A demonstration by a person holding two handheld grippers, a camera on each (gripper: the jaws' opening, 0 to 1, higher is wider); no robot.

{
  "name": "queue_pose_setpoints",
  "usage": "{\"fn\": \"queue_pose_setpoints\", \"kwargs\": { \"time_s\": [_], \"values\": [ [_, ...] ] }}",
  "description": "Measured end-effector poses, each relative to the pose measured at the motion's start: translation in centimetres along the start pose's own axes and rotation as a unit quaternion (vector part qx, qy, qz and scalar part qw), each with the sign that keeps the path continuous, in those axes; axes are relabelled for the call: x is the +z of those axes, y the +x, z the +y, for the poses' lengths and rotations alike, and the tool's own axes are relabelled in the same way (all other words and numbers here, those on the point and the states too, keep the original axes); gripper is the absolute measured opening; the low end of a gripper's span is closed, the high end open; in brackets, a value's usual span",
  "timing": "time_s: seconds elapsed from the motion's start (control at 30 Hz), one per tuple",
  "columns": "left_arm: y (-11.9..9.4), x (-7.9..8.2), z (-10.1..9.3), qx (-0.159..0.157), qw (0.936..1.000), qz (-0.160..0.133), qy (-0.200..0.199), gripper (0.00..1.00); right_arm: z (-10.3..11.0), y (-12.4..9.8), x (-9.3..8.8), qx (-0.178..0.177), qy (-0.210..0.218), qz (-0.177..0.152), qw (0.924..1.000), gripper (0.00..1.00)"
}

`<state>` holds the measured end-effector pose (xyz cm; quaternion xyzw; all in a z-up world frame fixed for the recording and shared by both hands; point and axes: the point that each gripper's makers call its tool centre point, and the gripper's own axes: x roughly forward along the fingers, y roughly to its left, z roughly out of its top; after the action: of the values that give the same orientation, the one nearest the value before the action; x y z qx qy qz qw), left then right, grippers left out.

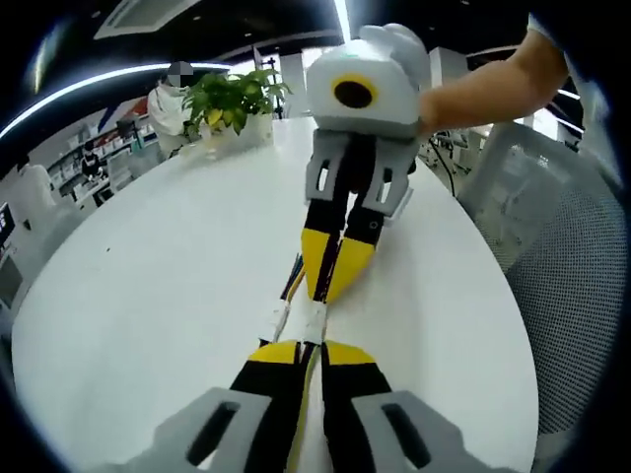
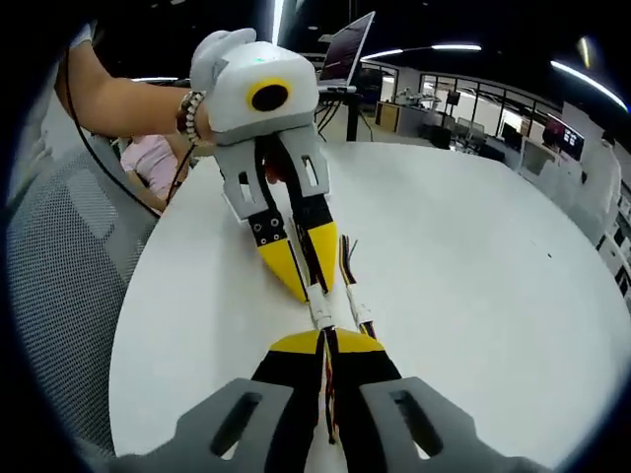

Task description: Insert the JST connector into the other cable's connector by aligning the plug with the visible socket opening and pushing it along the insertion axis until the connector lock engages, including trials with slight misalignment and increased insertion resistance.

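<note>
Two small white JST connectors (image 1: 306,317) sit end to end between the two grippers, low over the white table (image 1: 148,296). My left gripper (image 1: 310,345) is shut on the near cable end. The right gripper (image 1: 325,296) comes in from above, its yellow tips shut on the other end. In the right gripper view, the white connectors (image 2: 318,305) bridge my right gripper (image 2: 327,337) and the left gripper (image 2: 311,286). Coloured wires (image 2: 350,281) trail along the table (image 2: 473,256) beside them. I cannot tell whether plug and socket are locked together.
A potted plant (image 1: 232,99) stands at the table's far end. A mesh chair (image 1: 582,296) borders the table's curved edge and appears as the chair (image 2: 59,256) in the other view. An open laptop (image 2: 345,49) sits far back. A person's forearm (image 2: 123,103) holds the left gripper.
</note>
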<state>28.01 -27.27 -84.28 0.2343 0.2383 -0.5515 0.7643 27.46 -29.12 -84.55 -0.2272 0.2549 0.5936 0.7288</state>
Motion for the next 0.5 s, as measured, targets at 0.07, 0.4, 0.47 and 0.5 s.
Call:
{"fn": "queue_pose_setpoints", "kwargs": {
  "time_s": [0.07,0.4,0.47,0.5],
  "values": [
    [0.06,-0.15,0.19,0.002,1.0,0.003,0.0,0.01,-0.17,0.04,-0.24,-0.003,0.002,0.003,1.0,0.0],
    [0.11,-0.41,0.53,0.006,0.9998,0.004,-0.016,0.02,-0.65,0.12,-0.53,-0.015,-0.001,0.003,0.9999,0.01],
    [0.08,-0.44,0.57,0.008,0.9998,0.004,-0.017,0.03,-0.58,0.21,-0.41,-0.014,0.006,-0.001,0.9999,0.01],
    [0.04,-0.49,0.56,0.008,0.9998,0.006,-0.016,0.03,-0.57,0.23,-0.4,-0.015,0.003,-0.001,0.9999,0.01]
  ]
}}
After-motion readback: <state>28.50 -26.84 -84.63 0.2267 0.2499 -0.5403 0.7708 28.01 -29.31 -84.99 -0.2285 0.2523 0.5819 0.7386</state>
